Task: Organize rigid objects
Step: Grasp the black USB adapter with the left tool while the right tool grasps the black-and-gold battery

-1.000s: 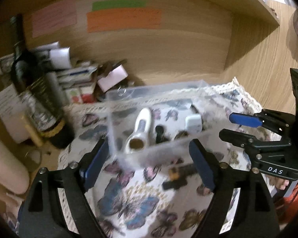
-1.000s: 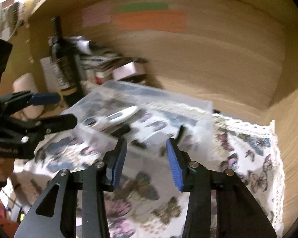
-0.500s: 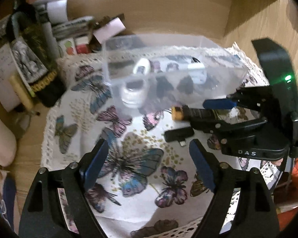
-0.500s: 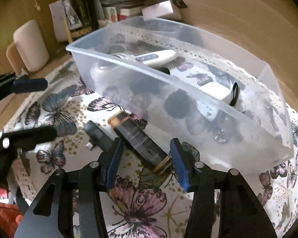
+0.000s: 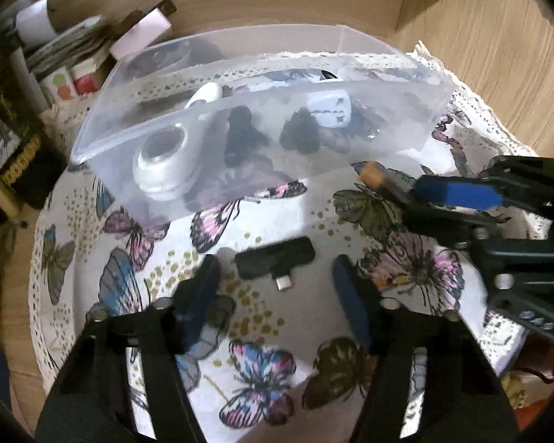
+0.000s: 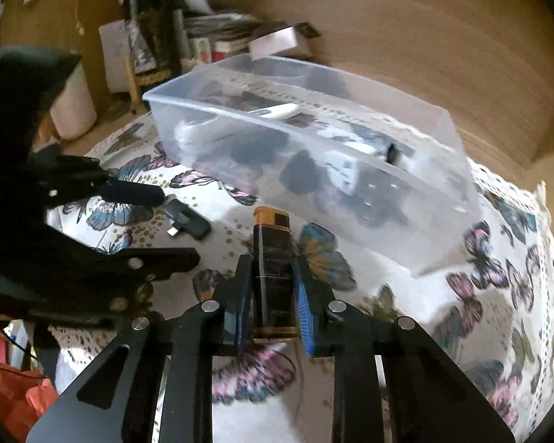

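Observation:
A clear plastic bin (image 5: 432, 125) (image 6: 447, 125) stands on the butterfly cloth and holds a white thermometer (image 5: 166, 155), a white charger (image 5: 330, 110) and dark items. My right gripper (image 6: 270, 260) is shut on a black lighter with a gold cap (image 6: 271, 254), in front of the bin; the lighter also shows in the left wrist view (image 5: 382, 179). My left gripper (image 5: 275, 277) is open, its fingers either side of a small black adapter (image 5: 275, 258) (image 6: 186, 219) lying on the cloth.
A dark bottle (image 6: 151, 37), stacked papers and small boxes (image 5: 74, 59) crowd the back left by the wooden wall. A white roll (image 6: 72, 105) stands at the left. The cloth (image 5: 269, 369) covers a round table with a lace edge.
My right gripper has closed on the lighter. My left gripper has moved forward and down so the adapter lies between its fingers.

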`<state>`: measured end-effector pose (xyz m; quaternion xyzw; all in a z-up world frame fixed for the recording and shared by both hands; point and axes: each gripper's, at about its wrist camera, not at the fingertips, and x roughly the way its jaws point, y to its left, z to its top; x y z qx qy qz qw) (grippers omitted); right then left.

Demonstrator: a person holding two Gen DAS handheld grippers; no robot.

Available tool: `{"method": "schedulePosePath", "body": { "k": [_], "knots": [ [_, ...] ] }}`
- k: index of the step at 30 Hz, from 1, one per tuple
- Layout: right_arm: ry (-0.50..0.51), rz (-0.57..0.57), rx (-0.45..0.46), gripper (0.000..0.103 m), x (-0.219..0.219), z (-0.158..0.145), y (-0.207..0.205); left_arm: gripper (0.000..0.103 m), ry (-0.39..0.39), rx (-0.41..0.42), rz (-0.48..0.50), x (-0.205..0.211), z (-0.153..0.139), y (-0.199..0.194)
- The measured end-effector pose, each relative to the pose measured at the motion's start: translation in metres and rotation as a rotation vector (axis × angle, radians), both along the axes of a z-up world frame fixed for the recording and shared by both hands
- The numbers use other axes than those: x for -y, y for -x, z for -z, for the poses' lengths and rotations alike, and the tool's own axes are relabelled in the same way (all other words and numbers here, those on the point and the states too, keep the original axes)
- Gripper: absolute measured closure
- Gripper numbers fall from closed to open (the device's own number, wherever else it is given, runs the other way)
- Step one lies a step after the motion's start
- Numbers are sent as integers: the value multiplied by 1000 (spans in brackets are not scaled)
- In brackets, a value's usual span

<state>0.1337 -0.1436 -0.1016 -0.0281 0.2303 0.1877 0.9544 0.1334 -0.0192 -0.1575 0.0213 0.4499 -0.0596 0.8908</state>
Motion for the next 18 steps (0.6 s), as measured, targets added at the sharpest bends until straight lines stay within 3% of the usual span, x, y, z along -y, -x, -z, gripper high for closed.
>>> {"method": "schedulePosePath", "body": {
  "k": [1, 9, 18],
  "knots": [
    [-10, 5, 4, 83, 4, -1, 2, 59, -7, 5, -1, 1, -1, -1],
    [-67, 45, 65, 83, 22, -15, 18, 59, 31, 47, -29, -8, -17, 2],
    [-109, 84, 182, 83, 33, -52, 25, 59, 66, 218, -55, -18, -74, 12]
  ]
}}
